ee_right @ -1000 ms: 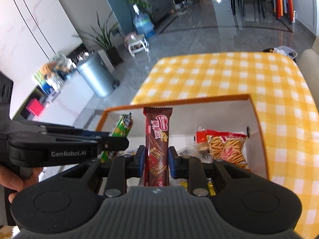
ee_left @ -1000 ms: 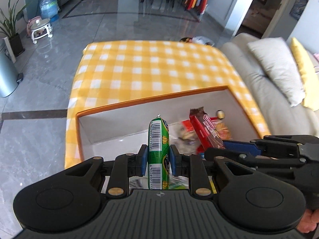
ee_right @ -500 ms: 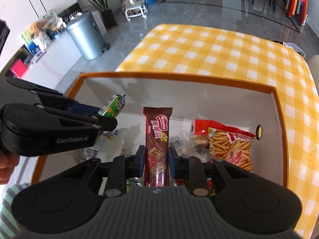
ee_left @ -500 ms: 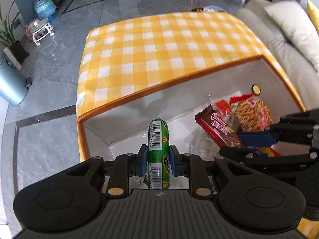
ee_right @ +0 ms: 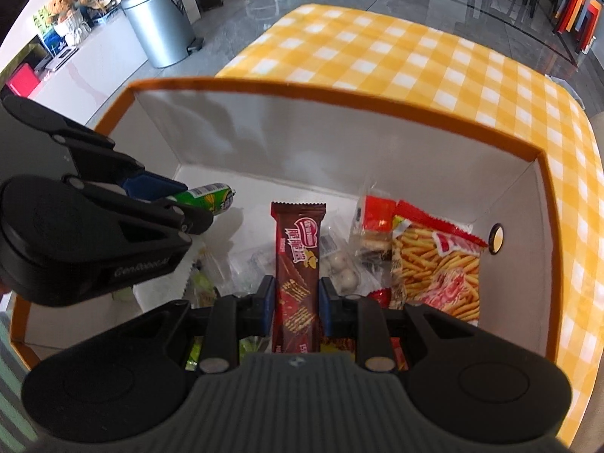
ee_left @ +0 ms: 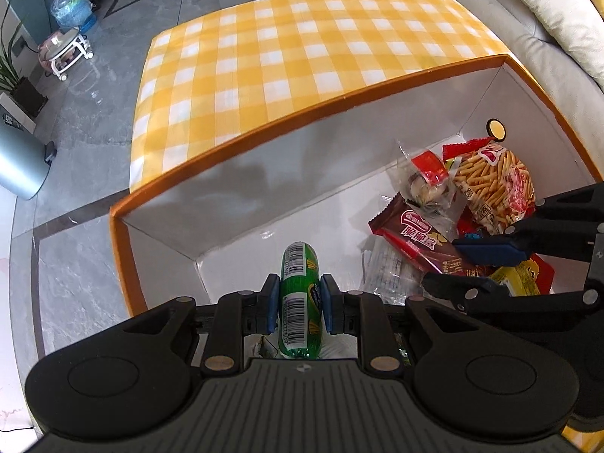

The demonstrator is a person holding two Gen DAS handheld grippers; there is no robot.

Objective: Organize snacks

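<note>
My left gripper [ee_left: 300,294] is shut on a green sausage stick [ee_left: 300,294] with barcodes, held over the left part of an orange-rimmed white box [ee_left: 241,139]. My right gripper [ee_right: 293,294] is shut on a brown chocolate wafer bar [ee_right: 296,260] over the box's middle. Each gripper shows in the other's view: the right gripper [ee_left: 487,260] with the wafer bar [ee_left: 415,238], the left gripper [ee_right: 166,200] with the sausage stick [ee_right: 211,198]. A red fries bag [ee_right: 438,268] and clear wrapped snacks [ee_right: 339,260] lie on the box floor.
The box [ee_right: 339,94] stands on a table with a yellow checked cloth [ee_left: 302,45]. A grey sofa with cushions [ee_left: 547,7] is to the right. A metal bin [ee_right: 158,34] and a small stool stand on the grey floor.
Both grippers have tilted down and lowered into the box with their snacks still held. The box interior now fills more of both views.
</note>
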